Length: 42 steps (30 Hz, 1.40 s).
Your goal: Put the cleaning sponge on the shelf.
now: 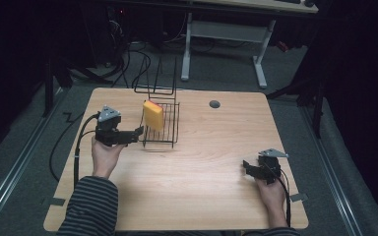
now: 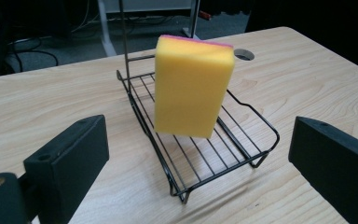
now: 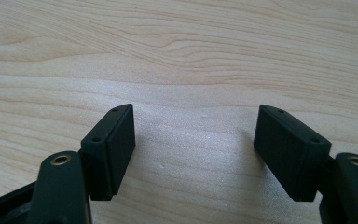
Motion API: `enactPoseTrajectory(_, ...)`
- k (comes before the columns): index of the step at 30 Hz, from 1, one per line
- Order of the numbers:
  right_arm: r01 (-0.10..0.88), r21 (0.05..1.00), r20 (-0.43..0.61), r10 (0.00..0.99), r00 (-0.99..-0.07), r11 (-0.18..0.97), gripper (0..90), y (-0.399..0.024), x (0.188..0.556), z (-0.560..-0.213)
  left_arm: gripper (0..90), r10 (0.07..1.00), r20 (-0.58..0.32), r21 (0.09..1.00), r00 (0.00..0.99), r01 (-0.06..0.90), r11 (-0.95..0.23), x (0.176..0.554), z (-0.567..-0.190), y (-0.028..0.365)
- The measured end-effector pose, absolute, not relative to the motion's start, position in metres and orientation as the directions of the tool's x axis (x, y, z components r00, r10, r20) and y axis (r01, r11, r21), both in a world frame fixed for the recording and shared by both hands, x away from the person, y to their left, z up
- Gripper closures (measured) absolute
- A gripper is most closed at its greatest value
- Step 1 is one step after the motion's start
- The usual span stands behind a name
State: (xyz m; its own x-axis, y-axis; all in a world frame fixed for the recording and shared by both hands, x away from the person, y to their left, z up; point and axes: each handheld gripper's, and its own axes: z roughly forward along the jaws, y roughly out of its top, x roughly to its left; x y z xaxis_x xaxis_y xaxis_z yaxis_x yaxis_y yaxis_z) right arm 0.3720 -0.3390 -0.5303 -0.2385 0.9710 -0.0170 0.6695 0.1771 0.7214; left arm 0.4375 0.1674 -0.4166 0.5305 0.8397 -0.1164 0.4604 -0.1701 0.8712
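Note:
A yellow sponge (image 1: 153, 115) with a pink top edge stands upright in a black wire rack (image 1: 170, 130) on the wooden table. In the left gripper view the sponge (image 2: 192, 86) leans on the rack (image 2: 242, 147) floor, free of any grip. My left gripper (image 1: 139, 132) sits just left of the rack, pointing at it, jaws wide apart with nothing between them. My right gripper (image 1: 246, 167) rests low over bare wood near the table's right front, jaws open and empty; in the right gripper view its fingertips (image 3: 121, 140) frame only the tabletop.
A round cable hole (image 1: 214, 104) lies in the table's far side, right of the rack. A tall wire frame (image 1: 157, 78) rises at the rack's back. Beyond the table stand a white desk frame (image 1: 226, 34) and floor cables.

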Motion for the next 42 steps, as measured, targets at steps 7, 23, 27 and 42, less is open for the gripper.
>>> enactPoseTrajectory(7,0.670,0.721,-0.016,0.971,-0.238,0.176,29.6,-0.339,0.372,-0.530,6.0,0.853,-0.119,0.880,0.509,0.451,-0.147,0.426,-0.413,0.181)
enactPoseTrajectory(23,0.671,0.721,-0.015,0.972,-0.236,0.174,29.5,-0.338,0.372,-0.530,6.4,0.871,-0.122,0.887,0.475,0.446,-0.120,0.410,-0.414,0.199)
enactPoseTrajectory(27,0.672,0.720,-0.014,0.972,-0.236,0.173,29.5,-0.338,0.371,-0.530,6.6,0.874,-0.119,0.888,0.471,0.445,-0.118,0.408,-0.414,0.203)
enactPoseTrajectory(42,0.670,0.722,-0.015,0.972,-0.236,0.174,29.5,-0.338,0.372,-0.530,7.1,0.888,-0.136,0.894,0.439,0.440,-0.081,0.392,-0.416,0.221)
